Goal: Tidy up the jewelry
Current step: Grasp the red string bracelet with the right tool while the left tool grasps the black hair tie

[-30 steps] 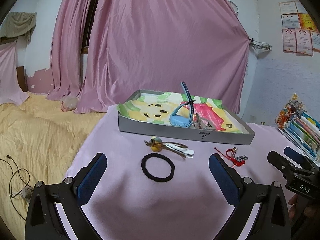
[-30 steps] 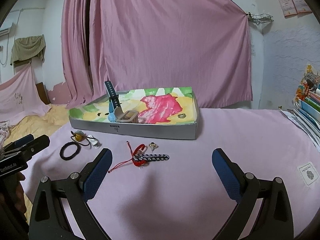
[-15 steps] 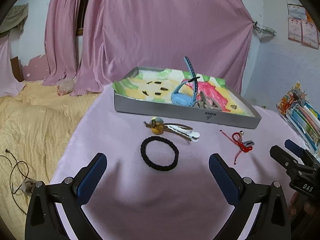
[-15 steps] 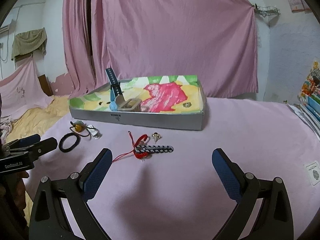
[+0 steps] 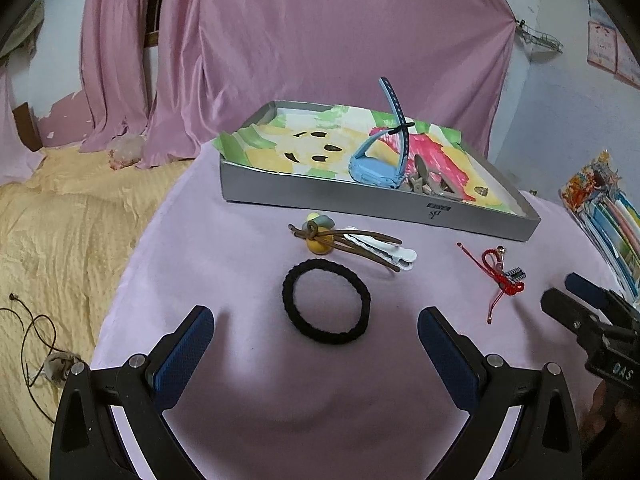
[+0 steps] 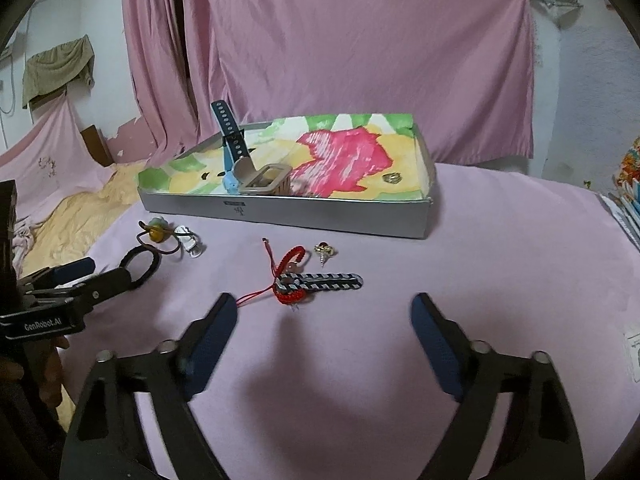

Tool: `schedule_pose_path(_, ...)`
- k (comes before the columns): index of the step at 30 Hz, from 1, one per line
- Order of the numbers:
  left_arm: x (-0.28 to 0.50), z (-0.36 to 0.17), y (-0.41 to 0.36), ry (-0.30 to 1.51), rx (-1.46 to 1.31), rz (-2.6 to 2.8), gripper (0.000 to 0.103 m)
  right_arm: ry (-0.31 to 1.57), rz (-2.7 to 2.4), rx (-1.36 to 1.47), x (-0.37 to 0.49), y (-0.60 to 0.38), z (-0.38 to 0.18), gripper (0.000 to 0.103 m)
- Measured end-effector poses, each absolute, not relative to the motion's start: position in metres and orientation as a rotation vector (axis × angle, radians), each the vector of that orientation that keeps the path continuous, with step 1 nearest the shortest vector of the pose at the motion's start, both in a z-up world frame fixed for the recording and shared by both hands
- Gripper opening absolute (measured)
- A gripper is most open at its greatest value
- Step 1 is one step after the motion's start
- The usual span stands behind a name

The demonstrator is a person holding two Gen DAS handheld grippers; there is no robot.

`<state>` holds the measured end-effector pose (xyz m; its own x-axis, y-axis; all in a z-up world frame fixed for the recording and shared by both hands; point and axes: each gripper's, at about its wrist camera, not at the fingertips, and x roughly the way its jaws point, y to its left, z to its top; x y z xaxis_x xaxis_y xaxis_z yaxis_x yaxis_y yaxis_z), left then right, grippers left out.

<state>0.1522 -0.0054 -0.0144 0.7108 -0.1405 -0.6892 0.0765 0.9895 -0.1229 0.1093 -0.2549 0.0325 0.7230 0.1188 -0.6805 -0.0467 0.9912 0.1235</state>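
On the pink cloth, a black hair tie [image 5: 326,301] lies just ahead of my open left gripper [image 5: 316,330]. Behind it rest a brown cord with a yellow bead [image 5: 320,240] and a white clip [image 5: 384,250]. A red cord bracelet [image 6: 290,276] lies across a black-and-white braided band [image 6: 332,281], right before my open right gripper [image 6: 324,318]. A small gold earring [image 6: 324,251] sits beside them. The grey tray [image 6: 280,210] with its colourful liner holds a blue watch [image 5: 376,170], a tan clip [image 6: 262,180] and a ring [image 6: 391,178]. The left gripper's fingers [image 6: 100,284] reach over the hair tie in the right wrist view.
A stack of colourful books [image 5: 604,216] stands at the right edge of the table. A yellow blanket [image 5: 60,232] with a thin cable covers the area to the left. Pink curtains [image 6: 340,48] hang behind. A white tag [image 6: 632,350] lies at the far right.
Both grippers have moved forward and lower toward the cloth. The hair tie and the red bracelet now sit closer to the fingertips. Nothing has been picked up.
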Motion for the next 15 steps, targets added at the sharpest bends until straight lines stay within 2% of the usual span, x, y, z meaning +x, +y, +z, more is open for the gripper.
schedule_pose_path(4,0.156,-0.015,-0.006,0.780,-0.079,-0.128,0.102,0.801,0.120,0.118,0.118,-0.253,0.029,0.062)
schedule_pose_path(9,0.164,-0.018,-0.007,0.811,-0.085,-0.155,0.102,0.844,0.157,0.116,0.126,-0.245,0.024,0.058)
schedule_pose_path(12,0.167,-0.019,-0.009,0.826,-0.079,-0.169,0.102,0.870,0.173,0.111,0.132,-0.240,0.021,0.048)
schedule_pose_path(15,0.170,-0.020,-0.011,0.844,-0.067,-0.174,0.098,0.886,0.183,0.107,0.136,-0.237,0.019,0.044)
